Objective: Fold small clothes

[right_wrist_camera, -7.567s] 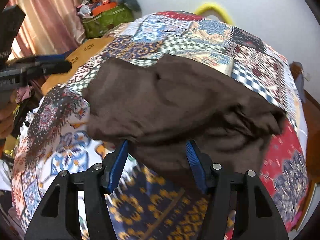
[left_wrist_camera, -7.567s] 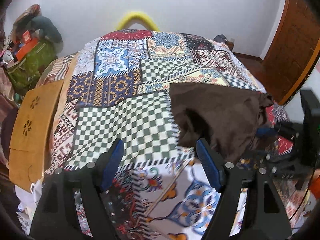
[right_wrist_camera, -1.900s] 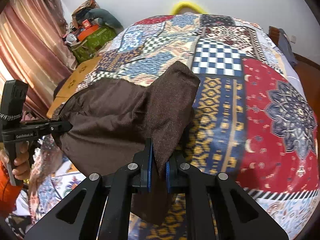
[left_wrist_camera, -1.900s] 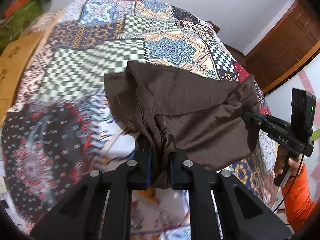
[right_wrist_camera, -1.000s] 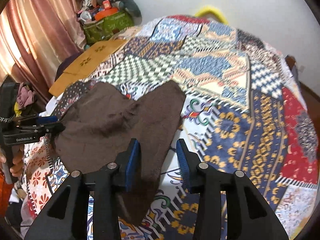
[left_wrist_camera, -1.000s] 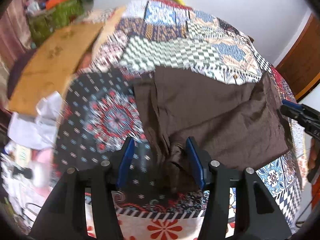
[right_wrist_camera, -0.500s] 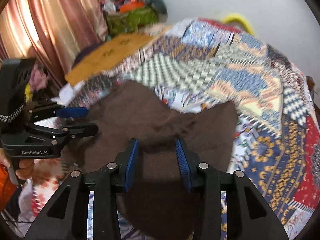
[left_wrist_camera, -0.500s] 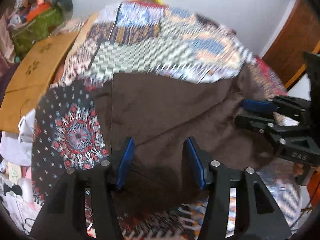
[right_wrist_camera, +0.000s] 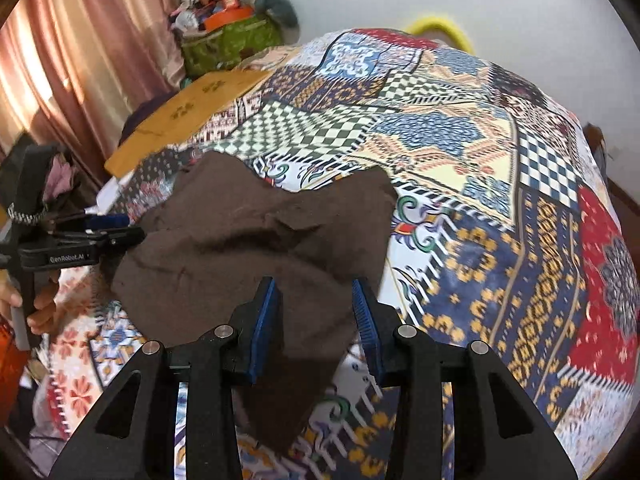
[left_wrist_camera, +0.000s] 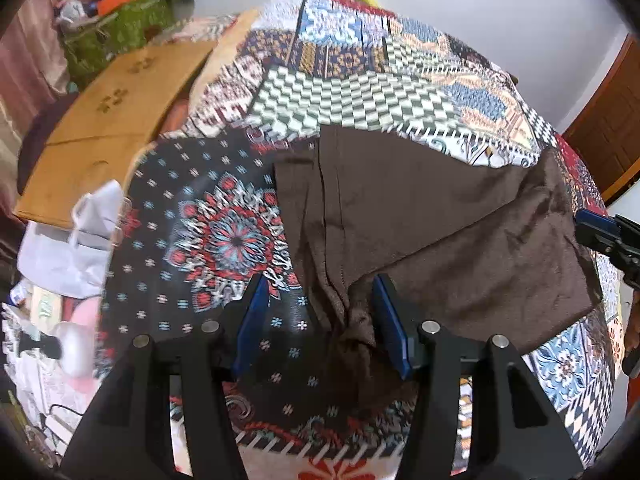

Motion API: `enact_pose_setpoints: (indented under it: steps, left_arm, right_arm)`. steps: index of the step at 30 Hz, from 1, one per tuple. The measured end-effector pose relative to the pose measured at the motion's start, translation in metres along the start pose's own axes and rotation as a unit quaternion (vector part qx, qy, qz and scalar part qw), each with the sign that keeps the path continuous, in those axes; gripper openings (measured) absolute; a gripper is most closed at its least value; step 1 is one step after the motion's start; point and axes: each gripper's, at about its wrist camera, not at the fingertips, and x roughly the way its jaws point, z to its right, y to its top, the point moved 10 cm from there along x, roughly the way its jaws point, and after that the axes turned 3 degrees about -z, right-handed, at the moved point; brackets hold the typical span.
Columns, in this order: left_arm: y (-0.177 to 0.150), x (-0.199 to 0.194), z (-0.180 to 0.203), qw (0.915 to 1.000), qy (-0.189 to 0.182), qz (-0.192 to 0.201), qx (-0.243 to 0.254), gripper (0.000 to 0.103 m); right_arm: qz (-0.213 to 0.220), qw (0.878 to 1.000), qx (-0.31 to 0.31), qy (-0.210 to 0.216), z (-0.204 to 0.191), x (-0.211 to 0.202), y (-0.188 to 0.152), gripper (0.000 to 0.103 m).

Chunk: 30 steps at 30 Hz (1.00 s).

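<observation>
A dark brown garment (left_wrist_camera: pixel 420 216) lies spread on the patchwork bedspread (left_wrist_camera: pixel 352 96). Its near edge is bunched between the fingers of my left gripper (left_wrist_camera: pixel 320 316), which is open and holds nothing. In the right wrist view the brown garment (right_wrist_camera: pixel 256 248) lies rumpled, its near corner under my right gripper (right_wrist_camera: pixel 316 320), also open. The right gripper (left_wrist_camera: pixel 600 234) shows at the garment's right edge in the left wrist view. The left gripper (right_wrist_camera: pixel 120 228) shows at the garment's left edge in the right wrist view.
A wooden board (left_wrist_camera: pixel 108 128) lies off the bed's left side, with a green bag (right_wrist_camera: pixel 228 44) of clutter behind it. White bags (left_wrist_camera: pixel 68 248) sit by the near left. Pink curtains (right_wrist_camera: pixel 80 52) hang left. A brown door (left_wrist_camera: pixel 608 132) stands at the right.
Both grippers let go of the garment about a second ago and stay open. The garment now lies spread flatter on the bed. Both grippers have shifted over its near edge.
</observation>
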Motion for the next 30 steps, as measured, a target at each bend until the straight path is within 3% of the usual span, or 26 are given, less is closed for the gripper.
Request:
enact_pose_setpoints:
  steps: [5, 10, 15, 19, 21, 25, 26, 30]
  left_arm:
    - [0.014, -0.053, 0.015, 0.9982, 0.005, 0.058, 0.015, 0.053]
    - [0.031, -0.137, 0.048, 0.9885, -0.021, 0.147, 0.028, 0.053]
    - [0.031, -0.226, 0.083, 0.9673, -0.041, 0.245, 0.054, 0.053]
    - [0.014, -0.284, 0.106, 0.9466, -0.044, 0.312, 0.067, 0.053]
    - [0.000, -0.306, 0.113, 0.9363, -0.047, 0.342, 0.064, 0.053]
    - [-0.022, -0.327, 0.119, 0.9269, -0.037, 0.369, 0.058, 0.056]
    - [-0.027, -0.330, 0.119, 0.9248, -0.029, 0.375, 0.058, 0.060]
    - [-0.046, -0.337, 0.122, 0.9199, -0.019, 0.386, 0.064, 0.078]
  right_arm:
    - [0.055, 0.998, 0.013, 0.014, -0.011, -0.047, 0.011, 0.036]
    - [0.141, 0.990, 0.007, 0.030, -0.039, -0.117, 0.029, 0.036]
    - [0.229, 0.972, -0.011, 0.047, -0.075, -0.189, 0.039, 0.036]
    - [0.282, 0.958, -0.027, 0.042, -0.100, -0.230, 0.031, 0.036]
    - [0.306, 0.951, -0.031, 0.040, -0.112, -0.249, 0.020, 0.036]
    - [0.324, 0.945, -0.039, 0.021, -0.128, -0.264, 0.000, 0.036]
    - [0.328, 0.944, -0.040, 0.015, -0.131, -0.267, -0.005, 0.038]
    - [0.337, 0.941, -0.032, -0.008, -0.134, -0.270, -0.015, 0.062]
